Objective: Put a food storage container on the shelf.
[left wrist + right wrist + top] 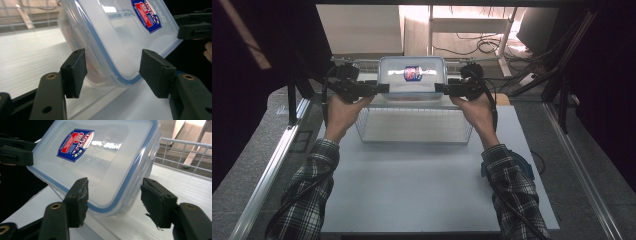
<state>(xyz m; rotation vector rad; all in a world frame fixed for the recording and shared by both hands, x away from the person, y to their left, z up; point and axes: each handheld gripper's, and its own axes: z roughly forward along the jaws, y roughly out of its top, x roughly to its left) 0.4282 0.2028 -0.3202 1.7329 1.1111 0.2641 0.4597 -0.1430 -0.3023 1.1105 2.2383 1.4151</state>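
We judge the lidded plastic food container (412, 75), tilted up above the wire basket (414, 126), light, stiff and slick; left gripper (113, 72) and right gripper (113, 200) straddle its ends, pads apart, best grip the rim

Both grippers (382, 88) (442, 89) flank container (412, 75), grip unclear

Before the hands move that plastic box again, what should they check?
1. Left gripper has the food container between its pads: ok.
2. Left pads pressing on it: not ok, gaps show.
3. Right gripper lined up on the container's other end: ok.
4. Right pads pressing: not ok, jaws stand apart.
5. Lid seated all round: cannot tell.
6. Wire basket below is free: ok.
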